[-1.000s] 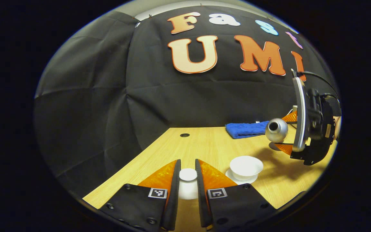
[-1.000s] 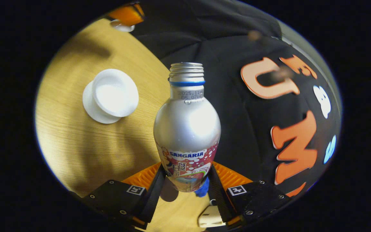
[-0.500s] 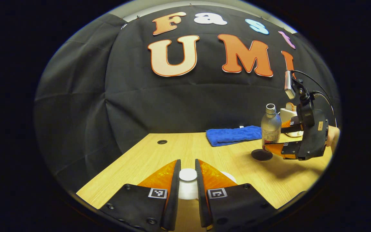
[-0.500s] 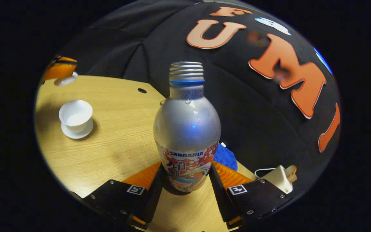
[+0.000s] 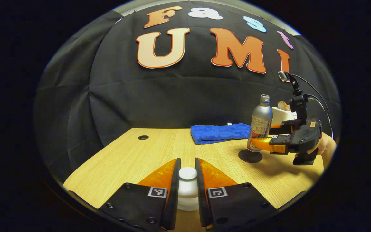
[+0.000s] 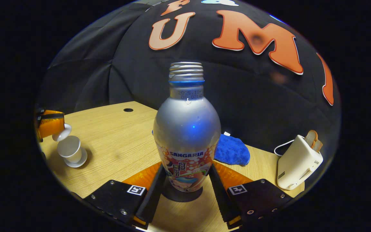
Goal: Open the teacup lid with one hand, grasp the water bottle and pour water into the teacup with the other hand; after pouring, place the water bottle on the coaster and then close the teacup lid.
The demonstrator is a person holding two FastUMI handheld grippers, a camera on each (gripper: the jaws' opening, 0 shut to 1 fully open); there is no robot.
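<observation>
Bottle (image 6: 187,129) now upright over the coaster (image 5: 250,156), lowered from its earlier tilt.
Right gripper (image 6: 185,180) level, clamping it; left gripper (image 5: 187,180) holds the lid (image 5: 187,174) above the teacup (image 6: 70,149).

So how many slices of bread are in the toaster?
1 that I can see, poking out of the top of the toaster at the right end of the table. Another slice could be hidden lower inside.

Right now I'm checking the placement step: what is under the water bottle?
A dark round coaster lies under the water bottle, on the wooden table. Whether the base rests on it is hidden.
</observation>
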